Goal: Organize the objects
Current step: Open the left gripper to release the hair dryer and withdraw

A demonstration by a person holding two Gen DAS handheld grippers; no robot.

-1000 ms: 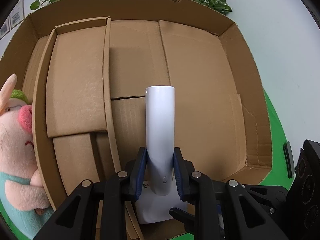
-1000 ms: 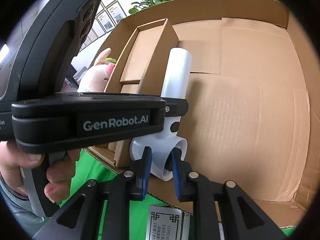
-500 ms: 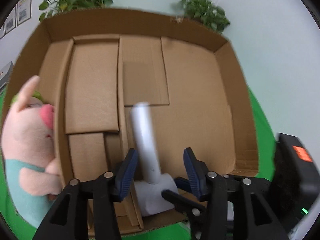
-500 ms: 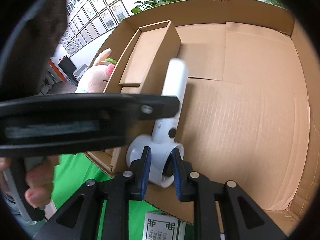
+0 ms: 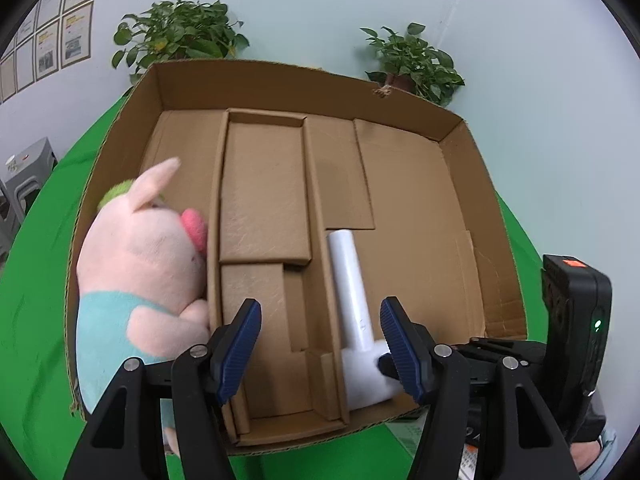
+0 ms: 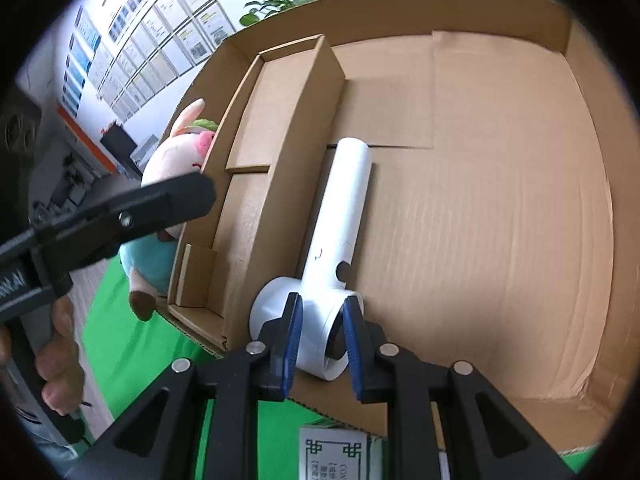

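Your right hand-held gripper is clenched on the round head of the white hair dryer, whose handle lies flat ahead of it inside the cardboard box. Your left hand-held gripper hangs released above it — fingers well apart. The box sits on a green worktop; beyond it, potted plants against a pale wall.

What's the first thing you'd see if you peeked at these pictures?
Probably the pink pig plush toy, squeezed into the left compartment of the big cardboard box. Next, the white hair dryer lying in the wide compartment, its head pinched by the right gripper, while the left gripper hangs open above.
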